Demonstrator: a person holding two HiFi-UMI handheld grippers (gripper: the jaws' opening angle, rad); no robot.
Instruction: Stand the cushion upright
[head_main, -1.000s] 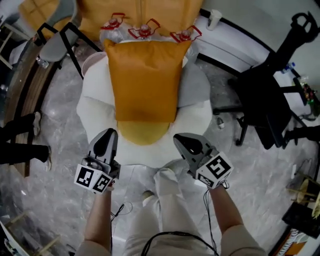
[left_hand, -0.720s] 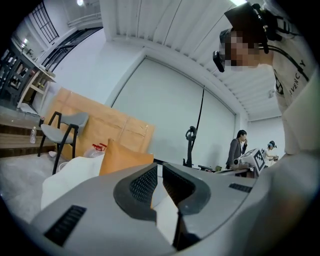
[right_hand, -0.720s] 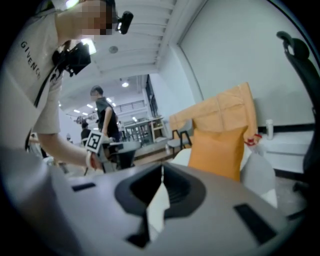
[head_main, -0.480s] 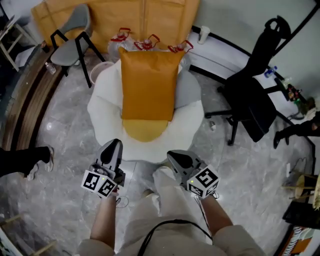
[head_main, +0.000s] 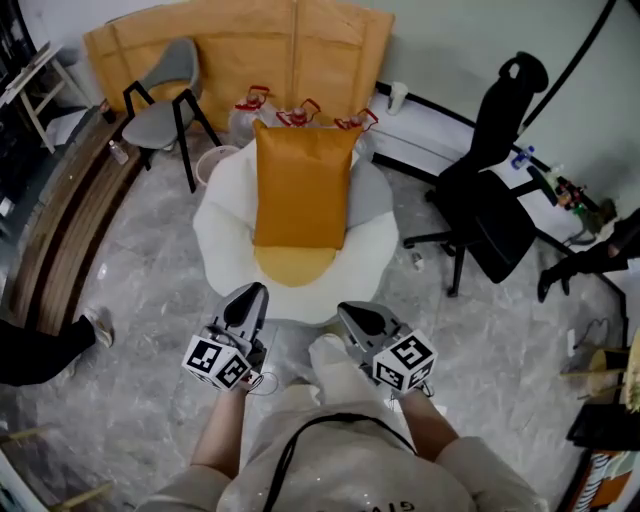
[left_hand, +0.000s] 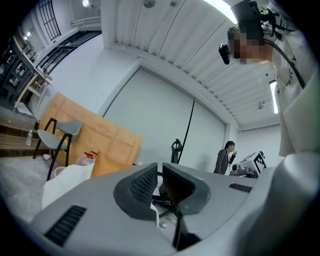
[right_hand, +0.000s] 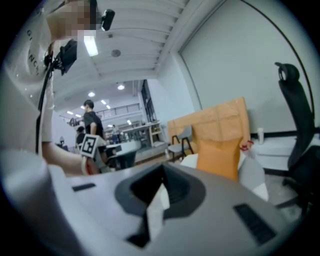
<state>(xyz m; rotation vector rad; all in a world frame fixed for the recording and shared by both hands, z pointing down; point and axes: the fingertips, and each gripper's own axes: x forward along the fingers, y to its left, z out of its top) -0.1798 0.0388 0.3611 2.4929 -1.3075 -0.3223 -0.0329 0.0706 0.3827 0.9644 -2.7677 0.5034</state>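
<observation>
The orange cushion (head_main: 302, 185) stands upright on a white, petal-shaped floor seat (head_main: 225, 230), leaning back against its grey backrest. A rounder yellow pad lies at its foot. Both grippers hang well short of the seat, close to the person's body. My left gripper (head_main: 255, 290) has its jaws almost together with only a thin slit, and nothing is in them. My right gripper (head_main: 350, 310) is shut and empty. The left gripper view shows the cushion (left_hand: 107, 165) far beyond the jaws (left_hand: 161, 182). In the right gripper view the cushion (right_hand: 217, 157) stands beyond the closed jaws (right_hand: 162, 187).
A black office chair (head_main: 490, 210) stands right of the seat, and a grey chair (head_main: 165, 110) at the back left. Water bottles with red handles (head_main: 290, 115) and a cardboard board (head_main: 250, 50) lie behind it. A wooden bench (head_main: 50, 230) runs along the left. A bystander (left_hand: 223, 157) stands far off.
Both grippers have drawn back from the seat toward the body and risen. The head view has pulled away, so more of the room shows. The cushion stays upright.
</observation>
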